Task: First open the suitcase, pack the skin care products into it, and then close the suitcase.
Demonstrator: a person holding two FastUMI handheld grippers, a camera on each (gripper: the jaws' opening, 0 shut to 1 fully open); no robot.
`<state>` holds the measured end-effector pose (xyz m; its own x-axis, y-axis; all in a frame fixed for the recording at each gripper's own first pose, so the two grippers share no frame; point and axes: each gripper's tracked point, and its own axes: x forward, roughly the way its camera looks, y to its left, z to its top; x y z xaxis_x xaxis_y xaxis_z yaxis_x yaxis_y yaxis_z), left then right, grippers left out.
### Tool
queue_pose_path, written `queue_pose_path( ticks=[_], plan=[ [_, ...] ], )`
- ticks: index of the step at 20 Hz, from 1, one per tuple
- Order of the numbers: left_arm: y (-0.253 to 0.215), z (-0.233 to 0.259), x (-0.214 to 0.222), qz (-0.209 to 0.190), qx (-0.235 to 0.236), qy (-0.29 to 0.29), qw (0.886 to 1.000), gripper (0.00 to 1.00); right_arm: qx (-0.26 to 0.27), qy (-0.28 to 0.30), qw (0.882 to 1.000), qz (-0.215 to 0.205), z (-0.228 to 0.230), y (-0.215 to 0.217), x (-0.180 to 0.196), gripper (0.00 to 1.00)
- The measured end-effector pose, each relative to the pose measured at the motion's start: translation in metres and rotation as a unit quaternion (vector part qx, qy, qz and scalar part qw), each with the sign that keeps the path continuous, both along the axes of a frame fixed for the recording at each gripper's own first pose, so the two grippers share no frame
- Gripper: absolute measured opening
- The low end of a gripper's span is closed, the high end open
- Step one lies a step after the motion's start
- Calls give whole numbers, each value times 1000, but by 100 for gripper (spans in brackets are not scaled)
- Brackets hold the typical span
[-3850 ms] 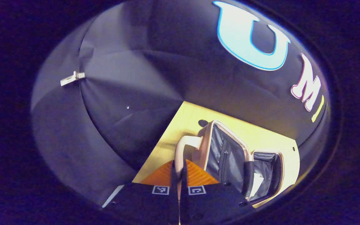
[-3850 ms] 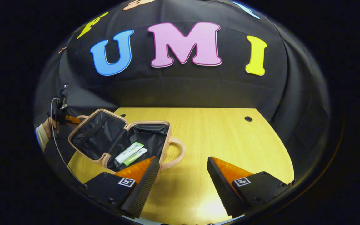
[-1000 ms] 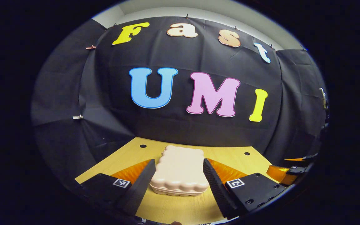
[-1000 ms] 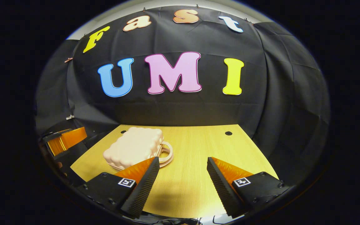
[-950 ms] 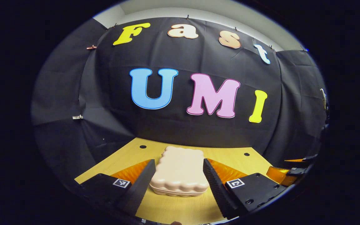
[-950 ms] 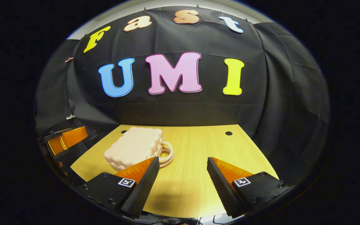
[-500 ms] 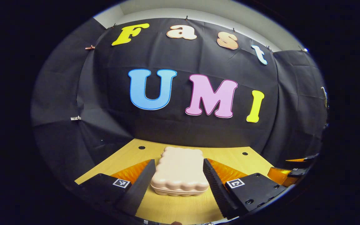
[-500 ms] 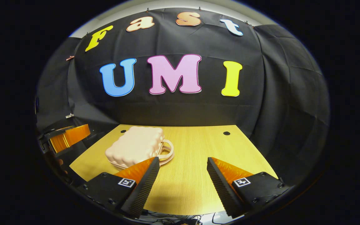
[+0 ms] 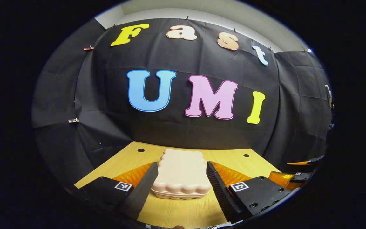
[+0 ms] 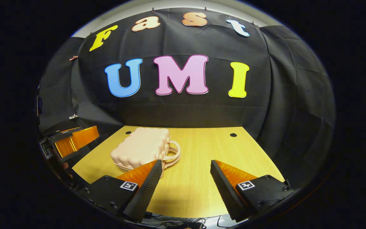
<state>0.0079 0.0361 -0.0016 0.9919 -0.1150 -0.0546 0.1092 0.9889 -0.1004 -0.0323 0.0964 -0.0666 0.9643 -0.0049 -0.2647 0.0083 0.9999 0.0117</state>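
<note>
On the wooden table (image 10: 202,178): pink suitcase (image 10: 140,148) lies flat, lid closed, handle (image 10: 172,154) pointing toward table ctr. Left gripper (image 9: 180,179): jaws apart, spread either side of suitcase in left gripper view, contact not discernible. Right gripper (image 10: 186,181): jaws apart, empty, over bare tabletop to right of suitcase.
</note>
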Motion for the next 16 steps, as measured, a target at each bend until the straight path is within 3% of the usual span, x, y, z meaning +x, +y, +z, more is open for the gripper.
queue_pose_path(
  ticks=[16],
  plan=[
    [-18, -2, -3, -14, 47, 0, 999, 96, 14, 21, 999, -22, -13, -21, -1, 97]
  ],
)
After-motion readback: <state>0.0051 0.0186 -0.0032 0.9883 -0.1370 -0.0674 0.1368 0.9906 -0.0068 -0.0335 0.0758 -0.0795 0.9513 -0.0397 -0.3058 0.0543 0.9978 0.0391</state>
